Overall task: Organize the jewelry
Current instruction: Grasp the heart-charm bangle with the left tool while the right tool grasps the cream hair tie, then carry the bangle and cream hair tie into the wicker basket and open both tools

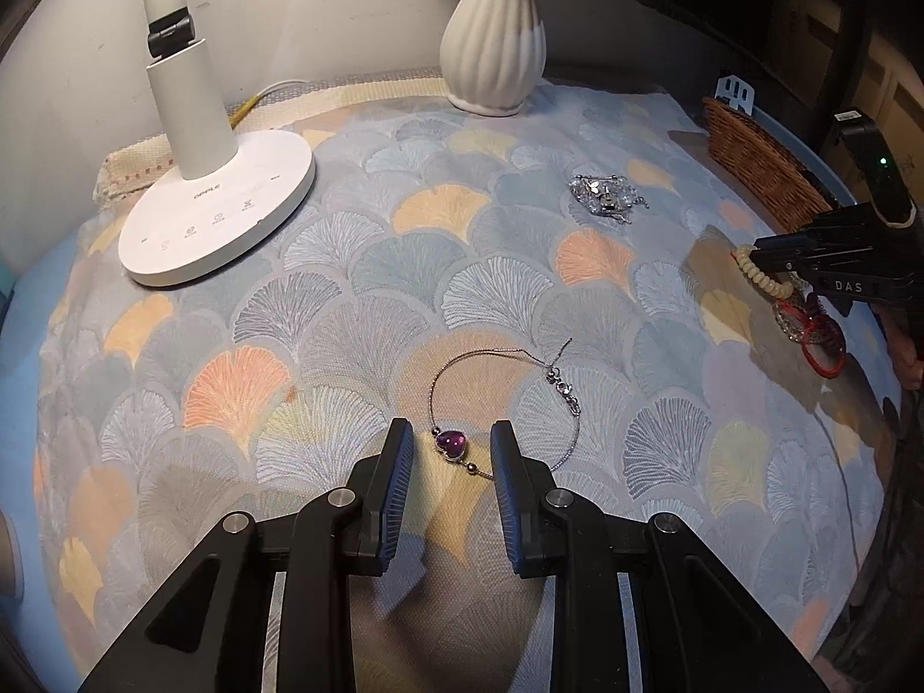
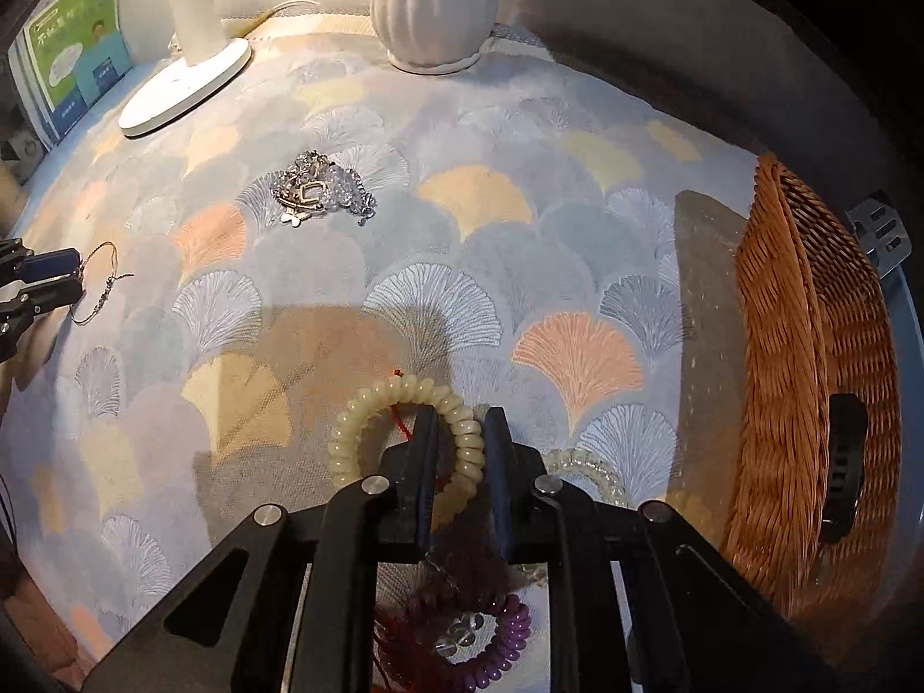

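A thin silver bracelet with a purple heart stone lies on the patterned cloth. My left gripper is open, its fingers on either side of the stone. A heap of silver and crystal jewelry lies further back; it also shows in the right wrist view. My right gripper is open around one side of a cream bead bracelet. A purple bead bracelet, a clear bead bracelet and a red cord lie under and beside it. The wicker basket stands at the right.
A white desk lamp stands at the back left and a white ribbed vase at the back. A green and blue booklet leans at the far left. The basket holds a dark object.
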`<state>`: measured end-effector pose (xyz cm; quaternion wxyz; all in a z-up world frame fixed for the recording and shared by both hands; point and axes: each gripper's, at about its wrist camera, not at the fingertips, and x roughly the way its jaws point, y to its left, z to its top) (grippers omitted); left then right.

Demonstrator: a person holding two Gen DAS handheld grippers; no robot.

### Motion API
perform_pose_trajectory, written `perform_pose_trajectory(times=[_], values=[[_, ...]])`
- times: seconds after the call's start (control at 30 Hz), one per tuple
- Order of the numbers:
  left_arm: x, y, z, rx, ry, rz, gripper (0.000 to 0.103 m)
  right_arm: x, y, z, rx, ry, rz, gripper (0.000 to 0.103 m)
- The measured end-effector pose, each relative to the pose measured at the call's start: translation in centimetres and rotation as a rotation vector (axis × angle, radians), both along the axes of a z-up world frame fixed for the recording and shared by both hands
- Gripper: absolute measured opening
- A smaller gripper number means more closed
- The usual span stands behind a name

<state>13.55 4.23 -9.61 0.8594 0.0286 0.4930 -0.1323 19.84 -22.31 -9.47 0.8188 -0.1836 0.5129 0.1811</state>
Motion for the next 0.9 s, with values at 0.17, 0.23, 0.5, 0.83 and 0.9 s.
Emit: perform_pose_trajectory(times=[0.17, 0.23, 0.5, 0.83, 0.9], values=[[-0.3, 0.0, 0.1, 0.013, 0.002, 0.013, 0.028, 0.3, -0.4, -0.1, 0.038, 0.011, -0.009, 0.019], [-0.3, 0.0, 0.1, 0.013, -0.002, 0.018, 0.028, 0.1, -0.4, 0.0, 0.034, 0.008, -0.008, 0.019], [-0.4, -0.6, 0.3, 0.040, -0.030, 0.029, 0.011, -1.5, 0.0, 0.9, 0.064, -0.029, -0.025, 0.013], [-2.8, -1.6, 7.3, -0.140, -0.142, -0.048, 0.010, -5.9, -1.7, 7.7, 0.180, -0.143, -0.060, 0.013], [-3.5, -2.4, 9.0, -0.158, -0.167, -0.077, 0.010, -6.9, -2.5, 8.9, 0.195, -0.166, -0.082, 0.013]])
